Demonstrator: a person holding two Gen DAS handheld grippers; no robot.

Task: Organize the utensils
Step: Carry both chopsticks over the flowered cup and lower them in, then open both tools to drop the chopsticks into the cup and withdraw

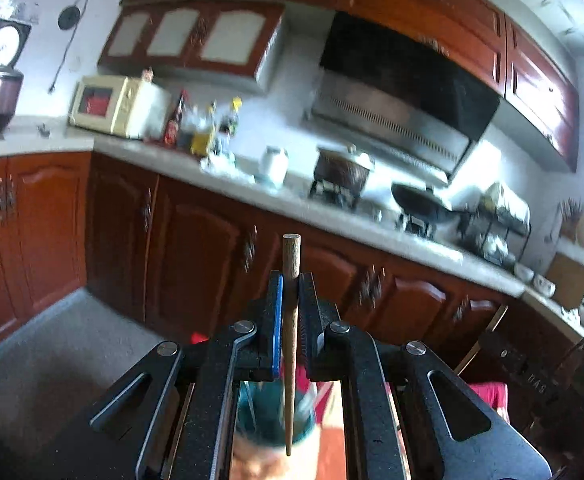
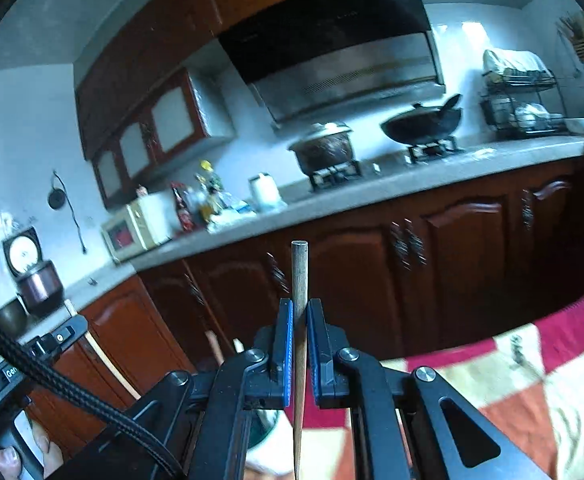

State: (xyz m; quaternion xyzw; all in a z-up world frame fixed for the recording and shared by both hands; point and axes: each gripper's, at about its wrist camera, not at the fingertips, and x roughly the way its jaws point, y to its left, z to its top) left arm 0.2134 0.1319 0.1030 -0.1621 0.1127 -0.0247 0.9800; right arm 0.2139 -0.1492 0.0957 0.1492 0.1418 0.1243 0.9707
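Note:
My left gripper (image 1: 289, 280) is shut on a wooden chopstick (image 1: 290, 320) that stands upright between its pads, thick end up. The chopstick's thin end points down over a teal cup (image 1: 271, 420) that holds other utensils and shows blurred below the gripper. My right gripper (image 2: 300, 304) is shut on a second wooden chopstick (image 2: 300, 320), also upright, above a checked red, cream and orange tablecloth (image 2: 532, 380). The rim of a teal cup (image 2: 263, 424) shows just left of that stick. The other gripper (image 2: 31, 360) and a hand's fingers (image 2: 7, 458) appear at the lower left of the right wrist view.
Both cameras face a kitchen with dark red wooden cabinets (image 1: 191, 240) under a grey counter (image 1: 332, 216). On it stand a cream microwave (image 1: 115, 106), bottles (image 1: 203, 128), a white jar (image 1: 273, 164), a lidded pot (image 2: 324, 148), a black wok (image 2: 424, 124) and a dish rack (image 2: 520, 96). A range hood (image 2: 340, 60) hangs above.

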